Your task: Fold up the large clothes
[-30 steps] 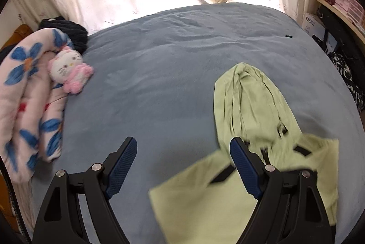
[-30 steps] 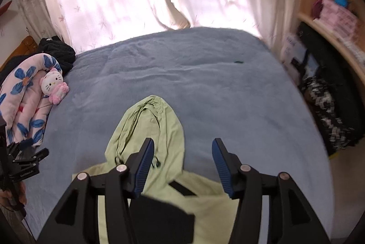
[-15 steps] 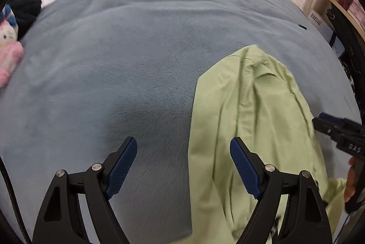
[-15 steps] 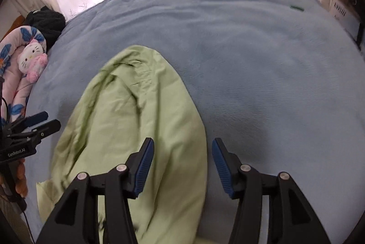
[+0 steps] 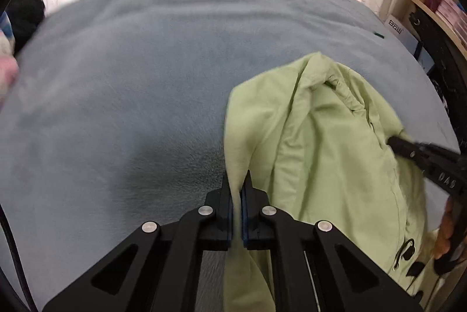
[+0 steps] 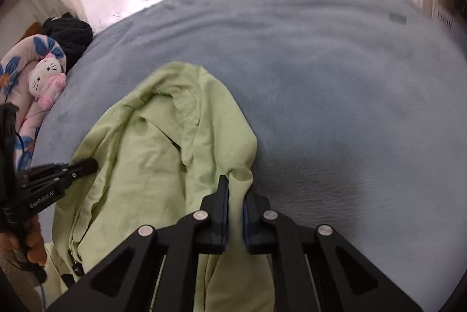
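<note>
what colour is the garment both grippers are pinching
Light green garment, plain, no pattern; clearest in the right wrist view.

Your jacket is light green, thin and hooded. It lies rumpled on the grey-blue bed, hood away from you, each side edge lifted into a pinched fold.

Two black hand-held grippers. The left gripper has angular black plastic arms with triangular cut-outs, four round silver screws along the linkage, and blue pads lining its two fingers. A thin black cable runs at nine o'clock. The right gripper is the same build: black arms, silver screws, blue pads. White lettering marks each gripper's side. Bare fingers of a hand wrap one black handle.
</note>
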